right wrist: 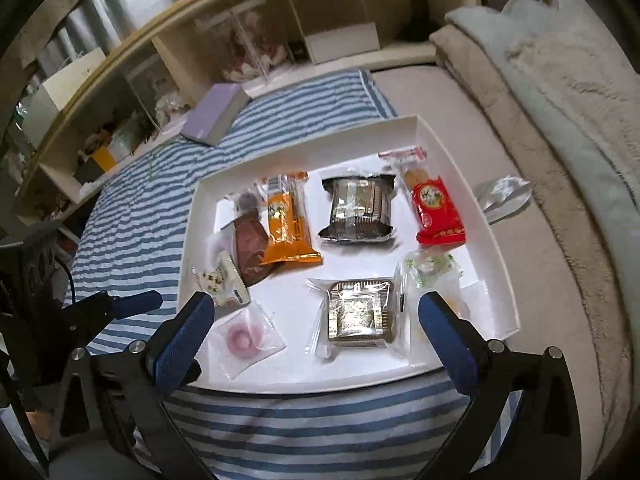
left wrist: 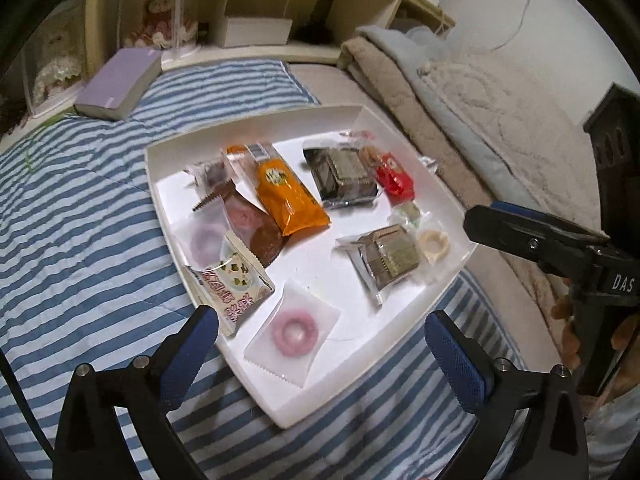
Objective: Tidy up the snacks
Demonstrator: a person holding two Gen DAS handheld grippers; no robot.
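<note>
Left wrist view: the left gripper (left wrist: 320, 344) hangs with its blue-padded fingers spread wide and holding nothing, over the near corner of a white tray (left wrist: 404, 328) that lies on a blue-and-white striped quilt (left wrist: 80, 220). Just ahead of the fingers, at that near corner, lies a clear packet with a pink ring sweet (left wrist: 295, 332). Beside it on the left edge a pale packet with red Chinese characters (left wrist: 236, 284) leans on a brown packet (left wrist: 256, 228); the characters are too warped to read. An orange packet (left wrist: 286, 190) lies mid-tray, a dark wafer pack (left wrist: 342, 178) and a red packet (left wrist: 394, 178) toward the far edge, and a clear wafer pack (left wrist: 386, 258) by a cream ring sweet (left wrist: 433, 245) along the right edge. The right gripper (left wrist: 476, 222) shows its fingers close together at the tray's right corner; its black body reads "DAS". A lilac book (left wrist: 120, 84) lies on the quilt beyond the tray.

Right wrist view: the right gripper (right wrist: 316, 334) stands wide and empty over the tray's (right wrist: 496, 240) near edge, the clear wafer pack (right wrist: 360, 314) between its fingers. The orange packet (right wrist: 288, 224), dark wafer pack (right wrist: 358, 212) and red packet (right wrist: 436, 212) run along the far half. Print on the wrappers is unreadable.
</note>
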